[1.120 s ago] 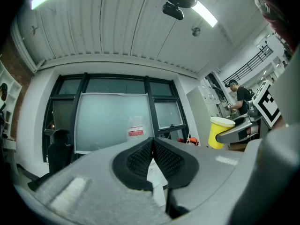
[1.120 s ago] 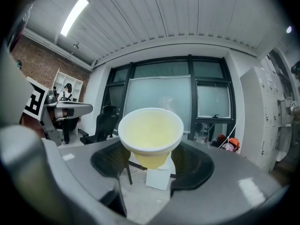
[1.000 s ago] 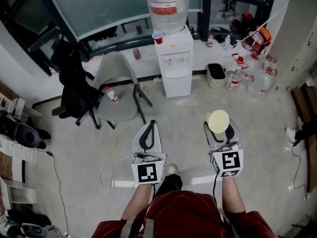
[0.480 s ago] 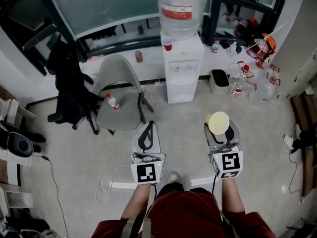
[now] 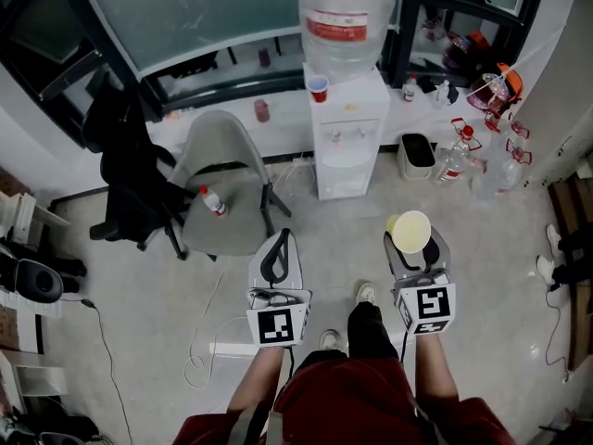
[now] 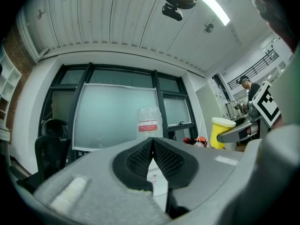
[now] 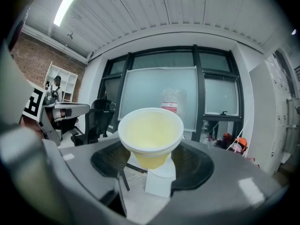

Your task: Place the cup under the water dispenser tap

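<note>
A yellow paper cup stands upright between the jaws of my right gripper, which is shut on its lower half. In the right gripper view the cup fills the middle, with the white water dispenser showing below and behind it. The dispenser stands ahead by the window wall, a big water bottle on top, its taps facing me. My left gripper is level with the right one, its pads shut together on nothing. From the left gripper view the cup shows at the right.
A red cup sits on the dispenser's top. A grey chair carrying a small bottle and a black office chair stand to the left. A bin and several water jugs stand to the right. A cable lies on the floor.
Both grippers have moved forward across the floor toward the dispenser, which now looks nearer. The person's foot has stepped ahead between the grippers. The cup stays gripped.
</note>
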`<state>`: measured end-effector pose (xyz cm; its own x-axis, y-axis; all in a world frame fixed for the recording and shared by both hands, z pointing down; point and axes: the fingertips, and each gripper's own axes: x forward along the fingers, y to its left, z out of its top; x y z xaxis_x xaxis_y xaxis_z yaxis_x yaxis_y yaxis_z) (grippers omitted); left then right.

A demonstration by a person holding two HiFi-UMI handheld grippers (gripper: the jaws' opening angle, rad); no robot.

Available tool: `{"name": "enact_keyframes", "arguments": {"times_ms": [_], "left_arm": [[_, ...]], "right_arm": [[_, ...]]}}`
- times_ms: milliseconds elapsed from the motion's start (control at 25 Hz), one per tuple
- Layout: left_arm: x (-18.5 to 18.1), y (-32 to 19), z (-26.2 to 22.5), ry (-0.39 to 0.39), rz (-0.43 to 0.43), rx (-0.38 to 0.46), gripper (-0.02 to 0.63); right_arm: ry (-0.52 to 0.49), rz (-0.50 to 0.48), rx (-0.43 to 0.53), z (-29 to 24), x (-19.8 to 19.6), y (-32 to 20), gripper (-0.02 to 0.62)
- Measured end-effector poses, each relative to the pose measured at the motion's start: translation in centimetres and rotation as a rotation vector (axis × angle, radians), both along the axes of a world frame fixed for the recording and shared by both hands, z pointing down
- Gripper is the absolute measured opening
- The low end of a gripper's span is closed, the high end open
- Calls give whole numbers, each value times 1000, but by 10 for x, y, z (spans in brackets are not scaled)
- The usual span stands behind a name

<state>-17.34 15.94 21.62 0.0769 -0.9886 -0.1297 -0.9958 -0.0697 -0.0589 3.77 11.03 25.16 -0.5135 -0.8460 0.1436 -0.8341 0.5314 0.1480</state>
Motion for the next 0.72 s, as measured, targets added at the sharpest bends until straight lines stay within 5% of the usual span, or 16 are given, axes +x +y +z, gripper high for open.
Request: {"name": "enact_keyframes", "arguments": {"times_ms": [720], "left_arm": [[30,-183,16,-32,-35,-38,6]], "right_arm": [[-20,-42,-71,31,25,-187,267]]}}
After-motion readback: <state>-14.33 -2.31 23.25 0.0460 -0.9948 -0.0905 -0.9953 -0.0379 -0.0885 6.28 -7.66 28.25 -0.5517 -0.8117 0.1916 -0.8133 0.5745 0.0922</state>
